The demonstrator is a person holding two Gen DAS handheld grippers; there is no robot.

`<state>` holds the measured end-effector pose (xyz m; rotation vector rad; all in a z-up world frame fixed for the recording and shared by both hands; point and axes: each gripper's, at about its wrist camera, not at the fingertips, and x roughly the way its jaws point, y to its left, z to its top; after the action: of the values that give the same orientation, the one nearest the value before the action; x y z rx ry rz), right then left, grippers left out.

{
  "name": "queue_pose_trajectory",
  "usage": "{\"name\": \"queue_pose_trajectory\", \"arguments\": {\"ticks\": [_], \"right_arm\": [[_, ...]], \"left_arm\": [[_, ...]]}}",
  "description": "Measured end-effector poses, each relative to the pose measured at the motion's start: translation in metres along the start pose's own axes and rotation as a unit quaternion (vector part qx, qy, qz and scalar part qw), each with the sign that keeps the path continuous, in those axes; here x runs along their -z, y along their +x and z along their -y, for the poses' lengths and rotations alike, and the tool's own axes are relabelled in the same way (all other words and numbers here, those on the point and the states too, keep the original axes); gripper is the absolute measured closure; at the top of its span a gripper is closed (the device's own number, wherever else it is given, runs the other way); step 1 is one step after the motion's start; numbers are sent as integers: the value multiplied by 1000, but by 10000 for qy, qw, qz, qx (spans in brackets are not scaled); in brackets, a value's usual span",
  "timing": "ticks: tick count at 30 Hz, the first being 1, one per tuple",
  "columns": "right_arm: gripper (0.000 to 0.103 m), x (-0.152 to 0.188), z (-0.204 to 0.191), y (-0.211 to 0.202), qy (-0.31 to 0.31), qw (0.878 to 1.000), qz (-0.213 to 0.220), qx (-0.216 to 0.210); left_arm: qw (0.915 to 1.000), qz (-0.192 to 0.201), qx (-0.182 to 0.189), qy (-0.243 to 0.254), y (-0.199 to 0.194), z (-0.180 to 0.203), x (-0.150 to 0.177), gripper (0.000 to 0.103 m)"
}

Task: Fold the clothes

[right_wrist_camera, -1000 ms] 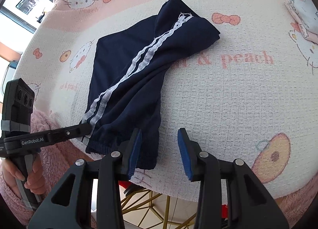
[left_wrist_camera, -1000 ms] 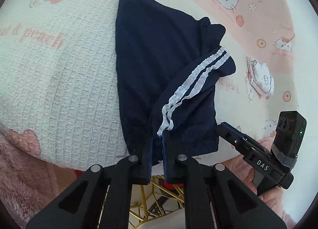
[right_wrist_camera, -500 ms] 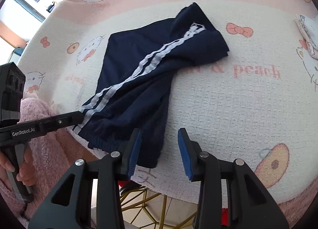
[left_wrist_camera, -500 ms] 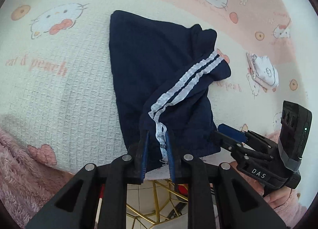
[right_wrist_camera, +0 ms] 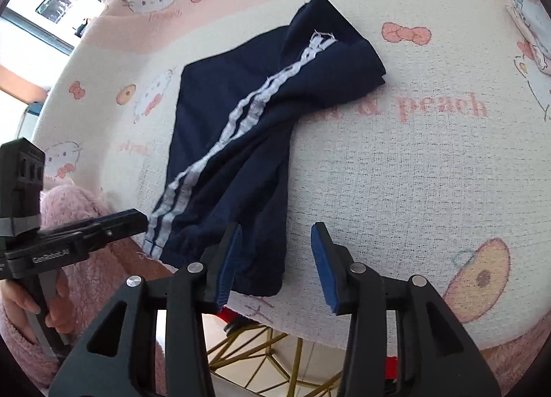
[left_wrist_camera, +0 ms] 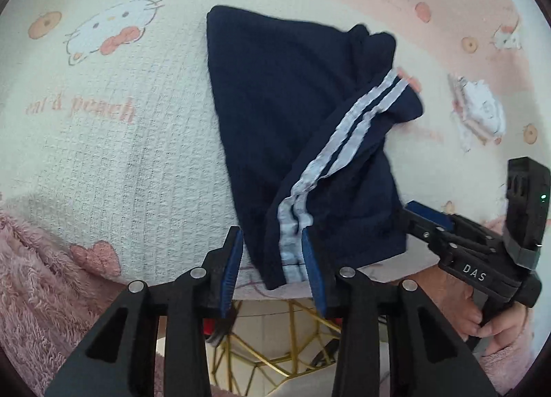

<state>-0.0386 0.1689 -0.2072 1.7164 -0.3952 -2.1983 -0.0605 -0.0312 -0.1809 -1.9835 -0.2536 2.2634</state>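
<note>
Dark navy shorts with two white side stripes lie crumpled on the cream and pink cartoon-cat blanket. My left gripper stands over the striped hem at the table's near edge. Its jaws are opening, and the hem lies loose between the pads. In the right wrist view the shorts run from the centre down to the edge. My right gripper is open just right of the hem's corner, gripping nothing. The left gripper shows at the left, by the striped hem.
A small folded white and pink cloth lies at the far right of the blanket. The table edge runs just under both grippers, with a gold wire frame below. Fluffy pink sleeves and hands hold the grippers. A window is at the far left.
The left jaws, shut on the striped hem a second ago, have parted and the hem has slackened between them. The right gripper has hardly moved.
</note>
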Motion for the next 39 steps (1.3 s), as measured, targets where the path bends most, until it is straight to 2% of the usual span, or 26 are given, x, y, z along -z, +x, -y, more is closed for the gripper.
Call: {"name": "queue_pose_trajectory", "arguments": {"ticks": [2, 4, 6, 8, 10, 12, 15, 18, 20, 24, 26, 29, 30, 31, 35, 39], "right_arm": [[60, -4, -4, 7, -83, 9997, -96, 200], [60, -7, -3, 1, 18, 9999, 8, 126], [60, -12, 5, -17, 251, 9990, 356, -112], [60, -17, 19, -34, 536, 9953, 740, -312], [60, -22, 40, -52, 878, 9894, 1085, -406], [60, -35, 63, -65, 1248, 9829, 1328, -255], [58, -44, 99, -78, 1747, 9729, 1511, -87], [58, -32, 111, -69, 2070, 9665, 1471, -363], [58, -36, 110, -67, 1971, 9703, 1348, -385], [58, -62, 94, -36, 1530, 9833, 980, -88], [58, -78, 88, -22, 1320, 9873, 885, 33], [58, -99, 82, -5, 1068, 9904, 844, 256], [58, -104, 81, -1, 1029, 9906, 853, 290], [58, -107, 81, 2, 1048, 9902, 880, 273], [58, -105, 83, 2, 1152, 9893, 852, 265], [58, -108, 74, -5, 1008, 9904, 884, 336]], "left_arm": [[9998, -43, -166, -49, 4, -2, -1, 66], [9997, 222, 63, 38, -7, 5, -9, 66], [9964, 579, -11, 619, -18, 31, -23, 66], [9887, 802, 0, 1267, -20, 64, -41, 65], [9818, 883, 169, 1675, -14, 93, -65, 65], [9757, 968, 186, 1956, -3, 118, -89, 65], [9705, 1077, 40, 2156, 9, 134, -112, 65], [9791, 909, 240, 1805, 25, 134, -133, 65], [9810, 829, 467, 1691, 34, 132, -140, 65], [9808, 564, 636, 1755, 59, 137, -144, 66], [9802, 450, 765, 1768, 67, 140, -143, 77], [9785, 364, 772, 1878, 73, 143, -140, 80], [9783, 367, 798, 1879, 72, 142, -140, 92], [9780, 371, 824, 1878, 71, 140, -140, 96], [9808, 691, 1134, 1431, 37, 111, -144, 98], [9830, 1185, 1118, 851, -6, 62, -148, 98]]}}
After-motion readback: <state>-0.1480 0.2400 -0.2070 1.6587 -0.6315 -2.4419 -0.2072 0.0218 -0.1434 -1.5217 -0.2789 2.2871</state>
